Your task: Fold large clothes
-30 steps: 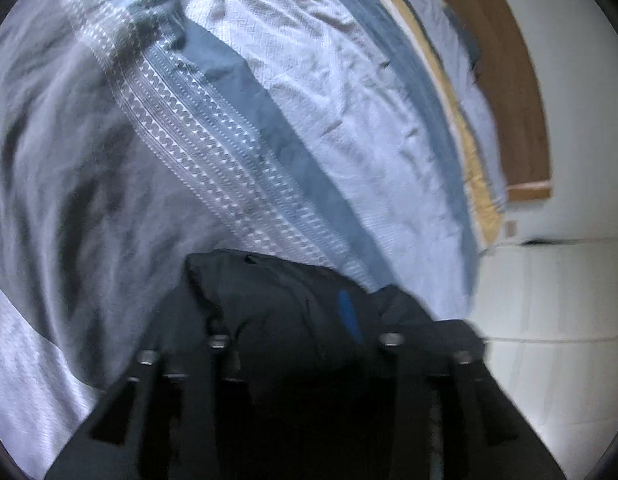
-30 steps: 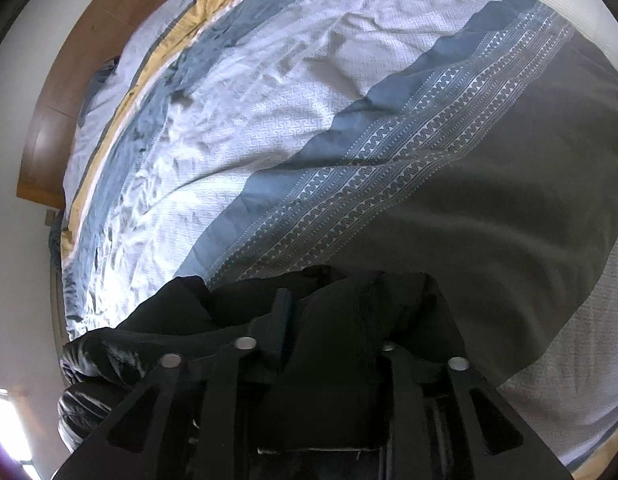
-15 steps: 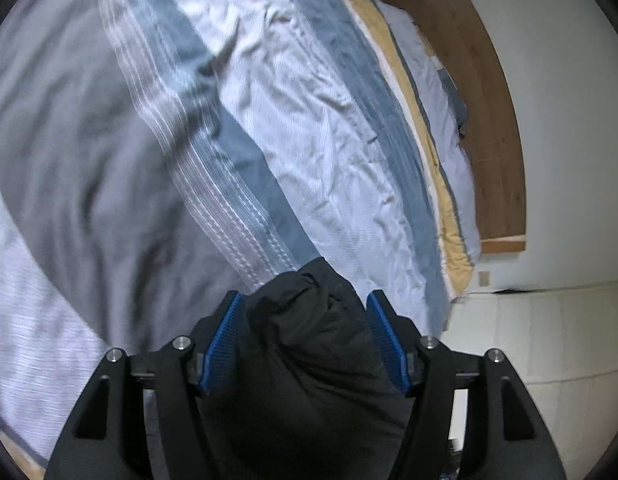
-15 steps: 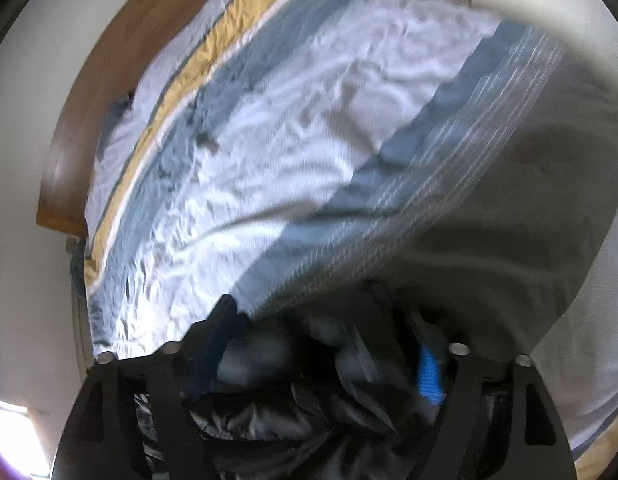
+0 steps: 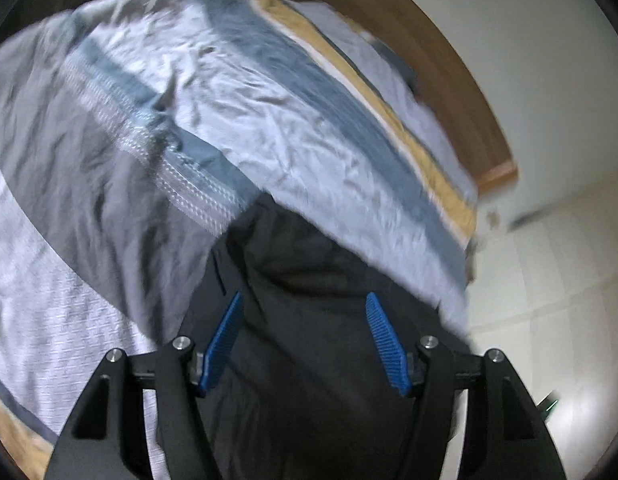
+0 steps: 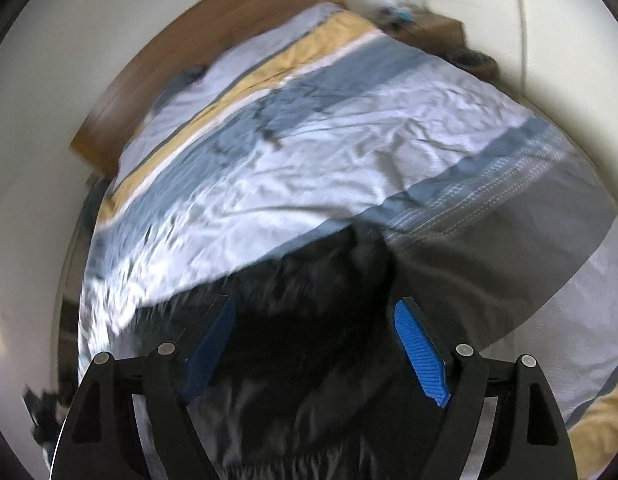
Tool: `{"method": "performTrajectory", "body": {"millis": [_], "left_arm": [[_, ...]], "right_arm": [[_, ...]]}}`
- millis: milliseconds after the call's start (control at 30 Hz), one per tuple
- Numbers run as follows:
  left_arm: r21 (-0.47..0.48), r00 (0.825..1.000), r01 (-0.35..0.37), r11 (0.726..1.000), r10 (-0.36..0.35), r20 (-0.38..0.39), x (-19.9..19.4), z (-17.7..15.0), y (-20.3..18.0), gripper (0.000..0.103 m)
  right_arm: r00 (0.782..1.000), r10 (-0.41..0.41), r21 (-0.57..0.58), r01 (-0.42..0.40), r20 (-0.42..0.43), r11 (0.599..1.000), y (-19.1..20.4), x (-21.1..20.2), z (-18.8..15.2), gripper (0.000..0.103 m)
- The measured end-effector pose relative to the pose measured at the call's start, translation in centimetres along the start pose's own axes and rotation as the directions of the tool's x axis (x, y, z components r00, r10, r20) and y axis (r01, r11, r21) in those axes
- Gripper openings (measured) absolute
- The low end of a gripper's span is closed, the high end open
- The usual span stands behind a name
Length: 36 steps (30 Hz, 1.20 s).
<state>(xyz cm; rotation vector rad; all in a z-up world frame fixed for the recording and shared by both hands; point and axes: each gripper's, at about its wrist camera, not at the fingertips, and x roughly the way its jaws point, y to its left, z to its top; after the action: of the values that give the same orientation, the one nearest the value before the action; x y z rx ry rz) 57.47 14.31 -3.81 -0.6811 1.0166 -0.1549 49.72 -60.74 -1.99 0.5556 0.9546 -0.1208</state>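
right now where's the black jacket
In both wrist views the black jacket lies on the striped duvet, between the open tongs, at the bed's near edge.

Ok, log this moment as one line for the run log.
phase: grippers open over garment | left gripper: open | right gripper: open | black garment: lying on striped duvet | views: motion-blurred

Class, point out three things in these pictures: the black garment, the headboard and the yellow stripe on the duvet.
Black garment (image 5: 309, 320): left wrist view, middle of the dark cloth.
Headboard (image 6: 213, 40): right wrist view, its wooden face.
Yellow stripe (image 6: 277, 68): right wrist view, mid-band.
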Motion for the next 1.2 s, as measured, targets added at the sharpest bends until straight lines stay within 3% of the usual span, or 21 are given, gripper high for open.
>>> {"method": "performTrajectory", "body": {"millis": [133,300,533,667,800,1033,1200], "left_arm": [[0.163,0.997,-0.075,0.984,0.076,0.002,0.0,-3.8,-3.0,0.062],[0.275,0.991,-0.131,0.953,0.134,0.007,0.9,-8.5,-5.5,0.062],[0.335,0.992,-0.121,0.934,0.130,-0.003,2.5,-13.2,-7.6,0.062],[0.411,0.992,-0.108,0.905,0.124,-0.014,4.6,-15.0,-9.4,0.062],[0.434,0.990,-0.108,0.894,0.136,-0.033,7.7,-14.4,-10.7,0.062],[0.524,0.979,-0.161,0.836,0.204,-0.024,14.2,-9.9,-14.5,0.062],[0.536,0.969,-0.199,0.820,0.246,-0.017,18.2,-6.6,-15.9,0.062]], "right_arm": [[1.000,0.016,-0.115,-0.016,-0.004,0.993,2.5,-0.2,-3.6,0.082],[0.999,0.035,-0.263,-0.034,-0.003,0.964,6.1,0.0,-8.0,0.082],[0.998,0.060,-0.388,-0.053,0.006,0.920,9.1,0.6,-12.1,0.082],[0.997,0.076,-0.455,-0.081,-0.028,0.887,10.4,2.4,-13.7,0.082],[0.997,0.047,-0.475,-0.067,-0.053,0.877,10.8,6.0,-13.4,0.083],[0.998,0.037,-0.489,-0.055,-0.047,0.870,13.0,11.6,-8.4,0.089],[0.998,0.016,-0.466,-0.039,-0.054,0.884,13.9,15.4,-4.7,0.089]]}}
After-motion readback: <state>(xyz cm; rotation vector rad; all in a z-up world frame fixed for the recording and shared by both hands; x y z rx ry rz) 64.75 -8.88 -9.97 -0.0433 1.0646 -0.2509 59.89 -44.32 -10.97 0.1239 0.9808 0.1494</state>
